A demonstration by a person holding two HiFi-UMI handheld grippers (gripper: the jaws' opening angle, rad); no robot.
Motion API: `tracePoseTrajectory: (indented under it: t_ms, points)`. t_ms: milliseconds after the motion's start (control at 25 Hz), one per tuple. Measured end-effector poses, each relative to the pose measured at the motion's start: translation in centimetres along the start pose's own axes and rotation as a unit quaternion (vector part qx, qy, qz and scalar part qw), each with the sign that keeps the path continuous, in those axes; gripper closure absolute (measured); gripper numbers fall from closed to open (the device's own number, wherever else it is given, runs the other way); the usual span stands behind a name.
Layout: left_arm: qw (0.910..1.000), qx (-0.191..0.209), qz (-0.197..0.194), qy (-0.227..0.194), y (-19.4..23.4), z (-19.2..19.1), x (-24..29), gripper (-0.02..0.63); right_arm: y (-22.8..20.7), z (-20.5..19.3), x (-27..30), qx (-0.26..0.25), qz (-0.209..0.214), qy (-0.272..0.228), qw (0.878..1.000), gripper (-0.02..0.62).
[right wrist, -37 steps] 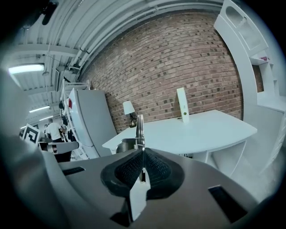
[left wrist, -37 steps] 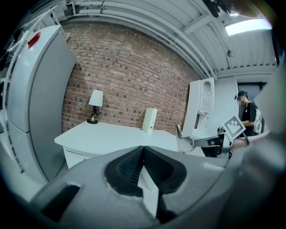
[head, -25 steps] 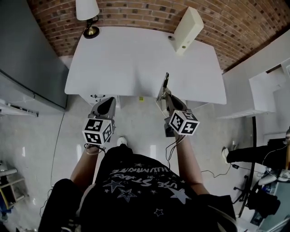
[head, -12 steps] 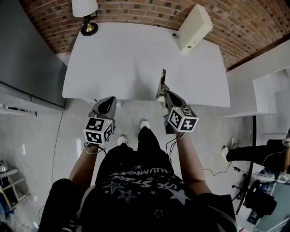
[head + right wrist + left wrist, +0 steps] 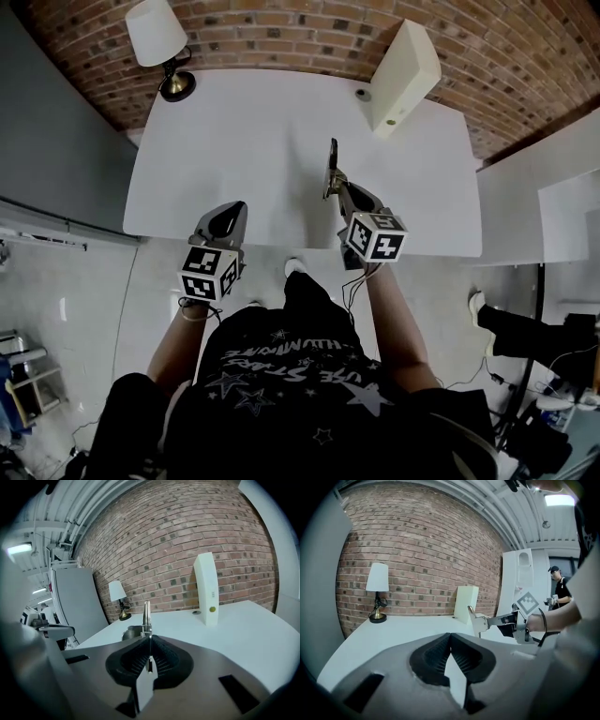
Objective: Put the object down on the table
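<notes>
My right gripper (image 5: 336,184) is shut on a thin metal tool (image 5: 332,157), held edge-up over the front part of the white table (image 5: 244,131). In the right gripper view the tool (image 5: 146,615) stands up out of the closed jaws (image 5: 149,641). The left gripper view shows the same tool (image 5: 480,620) from the side, above the tabletop; whether it touches the table is unclear. My left gripper (image 5: 226,219) is shut with nothing in it, at the table's near edge, left of the right one.
A lamp (image 5: 160,42) stands at the table's far left corner. A tall white box (image 5: 405,64) leans at the far right, with a small round disc (image 5: 363,95) beside it. A brick wall (image 5: 281,28) runs behind. A person (image 5: 557,584) stands far right.
Both grippers have moved forward from over the floor to the table; the right one now holds the tool above the tabletop. Neither jaw state has changed.
</notes>
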State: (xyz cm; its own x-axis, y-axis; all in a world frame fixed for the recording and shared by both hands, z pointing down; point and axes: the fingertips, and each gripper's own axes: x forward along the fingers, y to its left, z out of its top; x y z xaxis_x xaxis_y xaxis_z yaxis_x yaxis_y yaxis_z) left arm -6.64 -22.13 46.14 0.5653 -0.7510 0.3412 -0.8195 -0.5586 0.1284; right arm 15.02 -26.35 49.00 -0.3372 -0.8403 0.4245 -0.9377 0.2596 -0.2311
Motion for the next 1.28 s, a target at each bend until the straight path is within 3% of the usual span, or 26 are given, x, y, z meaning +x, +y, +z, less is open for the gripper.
tracePoseTrajectory:
  t_ms: [160, 320, 520, 680, 840, 1120, 1280]
  points:
    - [0.9998, 0.002, 0.02, 0.003, 0.6, 1.5, 3.8, 0.586, -3.3, 2.4, 3.4, -0.036, 0.008, 0.009, 0.999, 0.581]
    - [0.9992, -0.002, 0.04, 0.006, 1.4, 2.5, 7.0, 0.586, -6.0, 4.1, 6.9, -0.111, 0.011, 0.024, 0.994, 0.581]
    - [0.998, -0.004, 0.063, 0.011, 2.8, 3.0, 10.0, 0.586, -8.7, 5.5, 11.1, -0.239, -0.004, 0.043, 0.97, 0.583]
    - [0.9967, -0.015, 0.077, 0.019, 3.8, 3.1, 11.9, 0.586, -10.2, 6.2, 14.2, -0.372, -0.022, 0.062, 0.926, 0.583]
    - [0.9961, -0.022, 0.08, 0.03, 4.5, 2.7, 13.8, 0.586, -11.4, 6.1, 16.9, -0.462, -0.036, 0.071, 0.883, 0.583]
    - [0.9951, -0.032, 0.082, 0.045, 5.5, 2.2, 16.2, 0.586, -12.0, 5.6, 20.2, -0.619, -0.05, 0.074, 0.781, 0.583]
    - [0.995, -0.034, 0.079, 0.05, 5.6, 2.1, 17.2, 0.586, -12.8, 4.4, 21.5, -0.65, -0.05, 0.087, 0.754, 0.583]
